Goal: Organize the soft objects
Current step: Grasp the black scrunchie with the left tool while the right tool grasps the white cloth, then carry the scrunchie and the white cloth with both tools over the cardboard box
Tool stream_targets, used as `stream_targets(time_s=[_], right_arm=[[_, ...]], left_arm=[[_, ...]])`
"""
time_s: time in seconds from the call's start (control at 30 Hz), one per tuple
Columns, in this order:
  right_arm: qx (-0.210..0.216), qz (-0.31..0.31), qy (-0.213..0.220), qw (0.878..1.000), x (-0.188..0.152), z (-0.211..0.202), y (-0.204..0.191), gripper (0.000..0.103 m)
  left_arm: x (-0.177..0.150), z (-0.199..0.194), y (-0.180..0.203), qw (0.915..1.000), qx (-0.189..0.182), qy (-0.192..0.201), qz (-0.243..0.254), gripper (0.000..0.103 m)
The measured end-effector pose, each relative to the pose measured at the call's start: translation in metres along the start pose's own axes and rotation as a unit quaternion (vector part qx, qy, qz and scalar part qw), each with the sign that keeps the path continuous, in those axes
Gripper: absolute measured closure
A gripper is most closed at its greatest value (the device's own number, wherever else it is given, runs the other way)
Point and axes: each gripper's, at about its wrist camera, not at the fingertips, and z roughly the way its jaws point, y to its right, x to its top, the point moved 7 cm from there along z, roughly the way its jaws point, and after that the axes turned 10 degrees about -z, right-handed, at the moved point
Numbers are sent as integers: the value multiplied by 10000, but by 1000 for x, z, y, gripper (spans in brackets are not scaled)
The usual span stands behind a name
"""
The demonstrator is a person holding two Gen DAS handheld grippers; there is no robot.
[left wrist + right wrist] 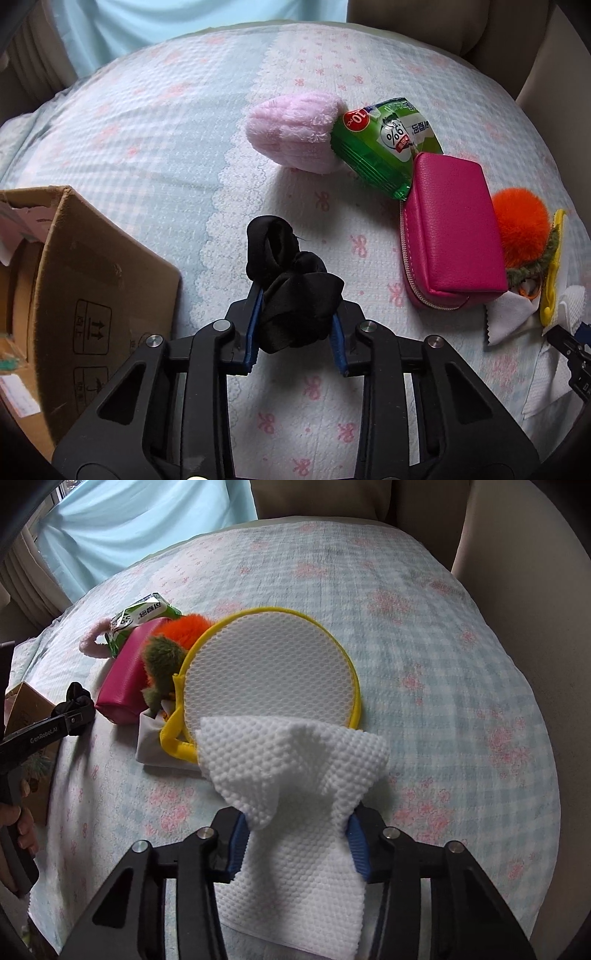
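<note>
The left gripper (pixel 295 325) is clamped on a black fabric scrunchie (pixel 291 288), its blue pads pressing the gathered, glossy folds from both sides; one loop of the fabric stands up beyond the fingertips, above the pale blue checked bedspread (pixel 147 129) with pink bows. Just to the left stands an open cardboard box (pixel 92 277), its flap tilted outward. The right gripper (pixel 297 843) pinches a white dimpled cloth (pixel 295 768), which bunches between the blue pads, fans out in soft peaks ahead of them and trails back beneath the tool. The cloth's front edge overlaps a round white mesh pad with a yellow rim (pixel 269 664) lying flat on the bedspread. Beside that pad, to its left, sits a cluster of things touching each other: an orange fluffy pom-pom (pixel 521 218) with a dark green furry tuft (pixel 162 661), a magenta zipped pouch (pixel 450 229) lying on its side, a green plastic packet (pixel 384 144) leaning against the pouch's far end, and a pink plush item (pixel 295 129) against the packet. A grey cloth (pixel 151 746) lies under the pad's yellow loop.
</note>
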Motion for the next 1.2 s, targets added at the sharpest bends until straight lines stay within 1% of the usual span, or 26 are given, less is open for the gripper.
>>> stream_targets(time_s=[0.07,0.17,0.4,0.6,0.7,0.8,0.93,1.07,1.2], right_arm=[[-31,29,-2,10000,-2,-2,1,79],[-58,99,45,9999,-3,-7,0,84],[-190,182,256,9993,1,-27,-2,86],[-352,272,522,9976,7,-64,-2,86],[-451,310,698,9961,14,-90,-4,86],[-543,324,897,9940,25,-122,-9,86],[-621,299,1156,9909,44,-171,-23,86],[-570,155,1370,9888,65,-219,-50,86],[-373,-134,1533,9874,89,-255,-94,86]], left_arm=[[0,-3,1,10000,-18,20,37,79],[2,-8,3,9999,-65,77,66,81],[9,-34,7,9993,-219,280,74,82],[17,-74,11,9979,-415,494,93,82],[23,-104,13,9964,-540,646,114,82],[30,-143,11,9943,-654,837,101,82],[42,-200,-1,9912,-757,1087,-42,82],[51,-254,-23,9879,-770,1324,-227,82],[55,-300,-55,9856,-699,1486,-413,82]])
